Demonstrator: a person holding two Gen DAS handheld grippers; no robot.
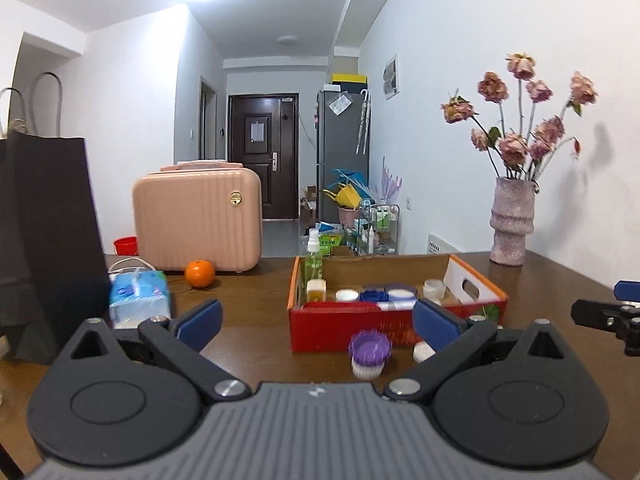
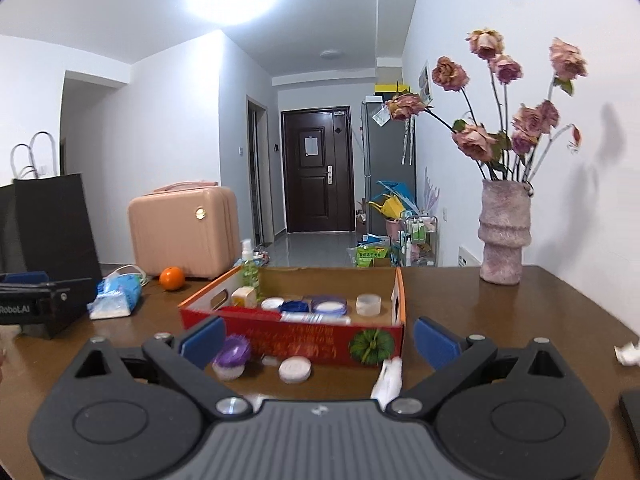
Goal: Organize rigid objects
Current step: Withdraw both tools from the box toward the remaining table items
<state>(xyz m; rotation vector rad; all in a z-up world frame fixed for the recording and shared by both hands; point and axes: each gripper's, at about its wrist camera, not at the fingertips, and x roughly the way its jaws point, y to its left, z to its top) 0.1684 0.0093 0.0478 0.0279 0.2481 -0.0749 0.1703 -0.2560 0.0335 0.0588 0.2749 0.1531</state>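
Rigid objects are split between the red cardboard box on the brown table and the tabletop just in front of that box. Inside the box, counted from the right wrist view: one green spray bottle upright in the far left corner, one small yellow-and-white box beside it, one white round lid, one dark blue piece, one wide blue-rimmed jar, one frosted clear jar toward the right wall, and one white tube lying along the front wall. Outside, against the box's front face, stand one purple-lidded jar, one flat white round jar and one white object too blurred to name. Left of the box there are one orange, one pink case, one pack of tissues and one black paper bag; right of it stands one vase of dried roses. The left gripper is spread as wide as it goes, empty and touching nothing, with the purple-lidded jar on the table in the gap between its blue pads. The right gripper is likewise fully spread and empty, the flat white jar lying on the table between its fingers.
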